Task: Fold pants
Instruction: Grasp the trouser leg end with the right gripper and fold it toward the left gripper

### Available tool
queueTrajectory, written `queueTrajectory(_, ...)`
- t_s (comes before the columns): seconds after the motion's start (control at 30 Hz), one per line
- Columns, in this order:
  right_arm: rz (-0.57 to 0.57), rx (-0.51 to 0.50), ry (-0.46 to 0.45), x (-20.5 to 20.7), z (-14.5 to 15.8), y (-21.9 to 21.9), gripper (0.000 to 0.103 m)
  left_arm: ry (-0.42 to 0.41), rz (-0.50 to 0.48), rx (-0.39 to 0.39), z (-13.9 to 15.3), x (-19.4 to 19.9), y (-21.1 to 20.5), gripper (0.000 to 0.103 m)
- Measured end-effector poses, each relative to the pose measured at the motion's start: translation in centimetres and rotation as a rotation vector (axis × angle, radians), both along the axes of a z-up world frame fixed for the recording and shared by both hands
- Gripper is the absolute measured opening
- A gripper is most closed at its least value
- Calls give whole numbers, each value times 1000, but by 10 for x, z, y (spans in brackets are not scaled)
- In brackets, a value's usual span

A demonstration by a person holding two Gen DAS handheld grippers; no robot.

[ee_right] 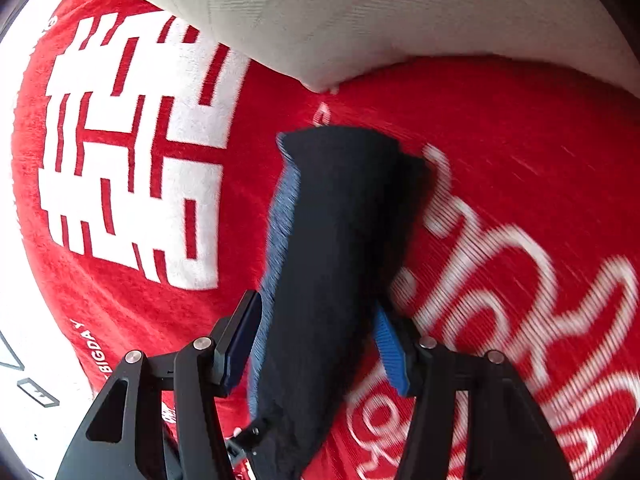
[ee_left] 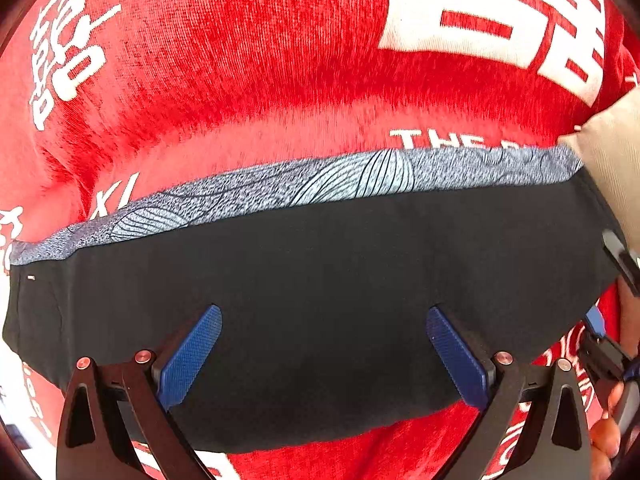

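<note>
The pants [ee_left: 320, 280] lie folded into a long black bundle with a grey patterned band [ee_left: 360, 178] along the far edge, on a red towel [ee_left: 240, 60]. My left gripper [ee_left: 324, 314] points down over the middle of the bundle, open wide, with only black cloth under its blue pads. In the right wrist view the bundle [ee_right: 336, 240] runs away from me between the fingers of my right gripper [ee_right: 316, 302], whose pads press on both sides of its near end. One blue pad [ee_left: 595, 320] of that gripper shows at the bundle's right end in the left wrist view.
The red towel [ee_right: 520, 120] carries large white lettering. A beige cushion [ee_right: 360, 12] lies on its far side, close to the bundle's end, and shows again as a beige cushion corner [ee_left: 612, 152]. A hand [ee_left: 608, 432] holds the right gripper. A white surface [ee_right: 24, 340] lies left of the towel.
</note>
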State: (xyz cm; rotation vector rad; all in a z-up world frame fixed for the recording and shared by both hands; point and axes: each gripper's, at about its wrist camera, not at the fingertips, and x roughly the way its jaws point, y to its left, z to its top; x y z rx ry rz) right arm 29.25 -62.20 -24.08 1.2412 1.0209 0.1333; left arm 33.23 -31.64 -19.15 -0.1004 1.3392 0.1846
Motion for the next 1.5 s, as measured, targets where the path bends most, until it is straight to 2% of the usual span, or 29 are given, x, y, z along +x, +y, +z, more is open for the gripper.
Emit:
queueTrajectory(0.07, 7, 5, 0, 14, -4, 3, 61, -1, 4, 4, -1, 2, -3, 103)
queueTrajectory(0.1, 9, 17, 1, 19, -5, 4, 58, 1, 2, 14, -3, 3, -5, 103)
queueTrajectory(0.2, 44, 10, 101, 31, -14, 6, 15, 7, 1, 23, -11, 0, -11, 103)
queueTrajectory(0.27, 70, -18, 106, 30, -9, 5, 15, -6, -2, 29, -19, -7, -16, 103)
queueTrajectory(0.3, 99, -60, 92, 30, 0, 7, 14, -50, -19, 42, -21, -12, -19, 103)
queueTrajectory(0.4, 190, -189, 25, 34, 30, 22, 14, -112, -39, 53, -22, -21, -23, 103)
queueTrajectory(0.47, 276, -310, -42, 39, 56, 41, 14, -120, -36, 36, -22, -22, -21, 103)
queueTrajectory(0.53, 348, -383, -100, 43, 76, 60, 14, -135, -41, 35, -22, -24, -22, 103)
queueTrajectory(0.8, 551, -595, -231, 39, 123, 123, 14, -192, -35, -11, -21, -34, -15, 103)
queueTrajectory(0.9, 612, -667, -270, 31, 136, 145, 14, -170, -47, -56, -16, -35, -8, 103)
queueTrajectory(0.97, 648, -721, -292, 25, 147, 162, 14, -125, -32, -94, -4, -37, 8, 103)
queueTrajectory(1.03, 695, -776, -318, 20, 158, 184, 14, -144, 28, -124, 16, -50, 38, 103)
queueTrajectory(1.13, 762, -872, -352, 8, 166, 218, 14, -179, 78, -96, 43, -71, 91, 103)
queueTrajectory(1.2, 798, -920, -361, 1, 166, 240, 14, -175, 112, -72, 52, -85, 131, 103)
queueTrajectory(1.27, 854, -988, -370, -10, 158, 277, 14, -150, 146, -69, 50, -95, 170, 103)
queueTrajectory(1.33, 912, -1051, -373, -20, 147, 312, 14, -105, 191, -69, 41, -104, 205, 92)
queueTrajectory(1.43, 996, -1131, -361, -41, 121, 357, 15, -38, 264, -94, 22, -116, 243, 92)
queueTrajectory(1.5, 1066, -1222, -338, -58, 93, 391, 17, -8, 308, -114, 10, -128, 263, 92)
